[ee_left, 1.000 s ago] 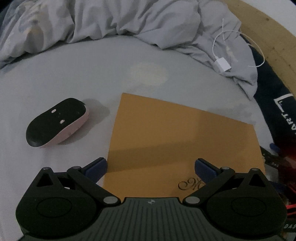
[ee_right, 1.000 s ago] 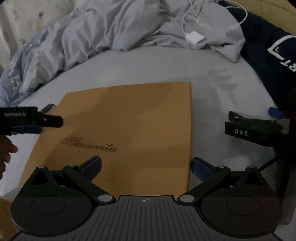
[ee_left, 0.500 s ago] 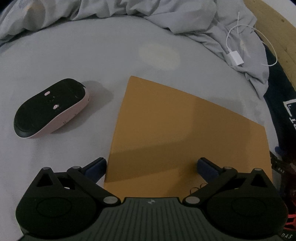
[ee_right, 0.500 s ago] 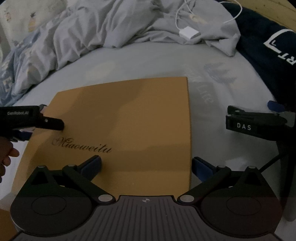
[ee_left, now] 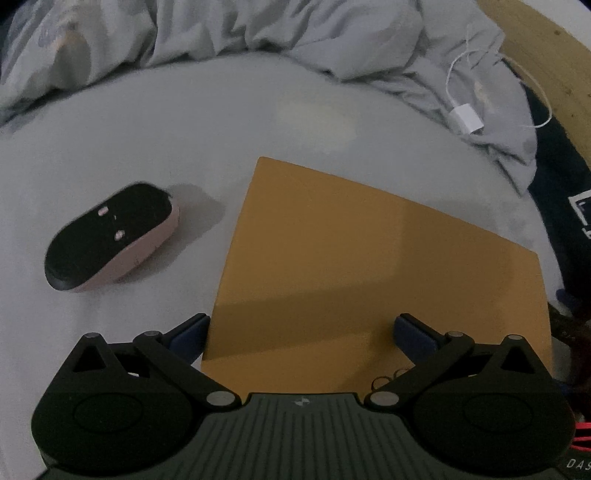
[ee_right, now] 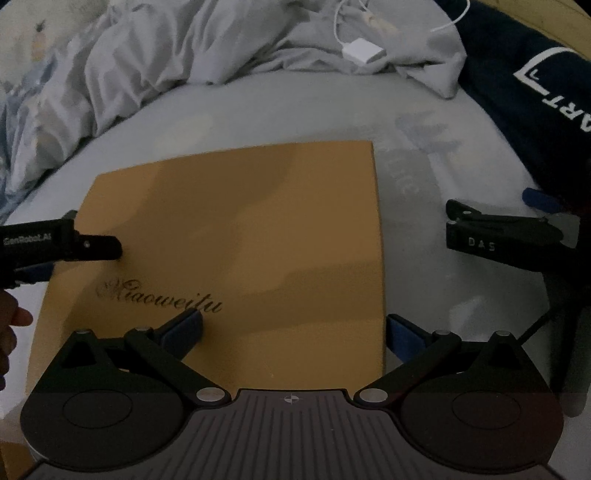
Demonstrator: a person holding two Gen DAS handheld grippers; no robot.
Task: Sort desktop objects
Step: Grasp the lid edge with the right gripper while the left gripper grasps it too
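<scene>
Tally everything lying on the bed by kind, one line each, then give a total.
Computer mouse, black and pink: 1
Mustard-yellow mouse pad, lettered Miaoweitu: 1
White charger adapter with cable: 1
Rumpled grey duvet: 1
Dark navy garment with white print: 1
Total: 5

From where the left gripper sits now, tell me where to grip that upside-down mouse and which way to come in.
Grip the mouse across its narrow waist, fingers on the two long pink sides. It lies belly-up on the bed sheet, its long axis running diagonally away to the right, so the left gripper, now open over the orange pad, should probably shift left, turn to straddle that axis, and come down from above.
</scene>
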